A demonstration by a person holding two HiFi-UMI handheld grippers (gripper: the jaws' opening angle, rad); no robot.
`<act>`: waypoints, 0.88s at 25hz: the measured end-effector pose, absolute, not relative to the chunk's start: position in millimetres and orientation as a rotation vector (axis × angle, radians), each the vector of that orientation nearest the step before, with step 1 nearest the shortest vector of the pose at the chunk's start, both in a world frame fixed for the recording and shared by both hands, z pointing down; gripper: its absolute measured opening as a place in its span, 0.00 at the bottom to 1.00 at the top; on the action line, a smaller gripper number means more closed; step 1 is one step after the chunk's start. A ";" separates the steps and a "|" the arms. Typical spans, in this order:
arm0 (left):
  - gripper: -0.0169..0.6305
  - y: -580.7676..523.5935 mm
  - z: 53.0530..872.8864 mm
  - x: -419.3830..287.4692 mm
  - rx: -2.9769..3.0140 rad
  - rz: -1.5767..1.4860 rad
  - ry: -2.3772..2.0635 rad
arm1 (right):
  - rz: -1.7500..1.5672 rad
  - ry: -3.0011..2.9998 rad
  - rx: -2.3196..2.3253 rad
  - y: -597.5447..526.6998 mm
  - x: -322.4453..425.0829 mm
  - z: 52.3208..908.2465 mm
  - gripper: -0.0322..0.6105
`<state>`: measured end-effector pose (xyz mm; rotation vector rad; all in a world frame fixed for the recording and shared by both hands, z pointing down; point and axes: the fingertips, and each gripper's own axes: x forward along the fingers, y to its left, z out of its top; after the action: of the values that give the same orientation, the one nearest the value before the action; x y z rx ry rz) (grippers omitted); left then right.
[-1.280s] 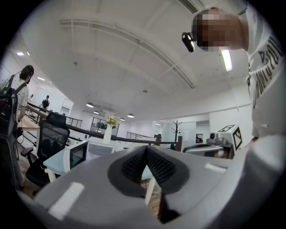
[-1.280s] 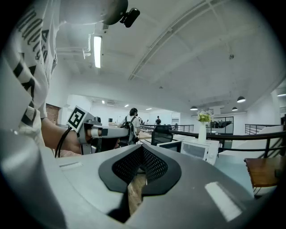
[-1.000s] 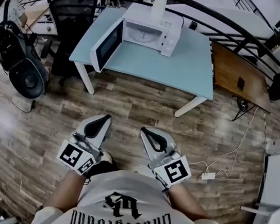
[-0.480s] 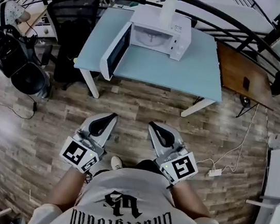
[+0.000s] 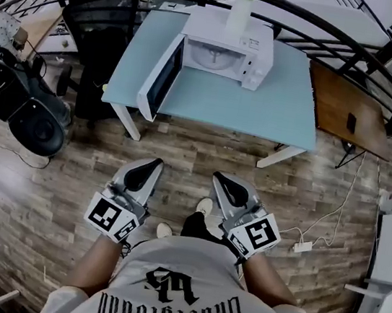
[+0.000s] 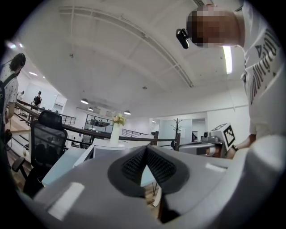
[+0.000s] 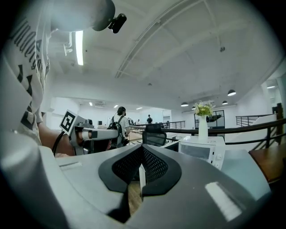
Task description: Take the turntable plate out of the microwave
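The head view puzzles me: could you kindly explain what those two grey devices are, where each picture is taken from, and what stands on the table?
No robot here: a person holds a two-jaw tool in each hand, the left gripper and the right gripper; the marker cubes belong to them. The head view comes from a camera on the person's head, looking steeply down. The two gripper views come from cameras riding on each tool, looking along its jaws. Both pairs of jaws are shut and hold nothing. Ahead, a light blue table carries a white microwave with its door open, the turntable plate inside, and a vase of flowers on top.
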<state>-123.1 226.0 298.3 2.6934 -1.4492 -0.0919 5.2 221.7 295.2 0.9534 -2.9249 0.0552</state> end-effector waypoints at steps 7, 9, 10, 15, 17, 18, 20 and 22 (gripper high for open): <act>0.10 159.0 294.9 -102.4 2.721 -0.030 -1.527 | 0.044 -2.934 0.893 154.5 20.4 303.3 0.05; 0.10 136.8 290.5 -91.2 2.745 -0.012 -1.555 | 0.019 -2.927 0.883 132.7 32.3 302.3 0.05; 0.10 125.5 288.2 -85.1 2.746 -0.016 -1.562 | 0.017 -2.923 0.886 121.1 39.5 301.7 0.05; 0.10 75.5 281.0 -57.9 2.699 -0.050 -1.575 | 0.014 -2.933 0.887 71.8 68.3 295.6 0.05; 0.10 59.5 281.6 -55.2 2.722 -0.064 -1.609 | 0.005 -2.937 0.882 58.2 74.5 295.5 0.05; 0.10 53.3 282.4 -53.3 2.721 -0.070 -1.613 | 0.003 -2.937 0.880 52.6 76.8 296.4 0.05; 0.10 42.9 284.2 -49.3 2.712 -0.079 -1.601 | 0.007 -2.930 0.874 42.8 79.8 300.6 0.05; 0.10 31.5 287.4 -47.5 2.710 -0.077 -1.586 | 0.018 -2.913 0.871 32.5 80.6 308.1 0.05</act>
<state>-47.5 31.5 287.4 2.7096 -1.5860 -0.0768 80.6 32.5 308.1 0.8710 -2.9133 0.0177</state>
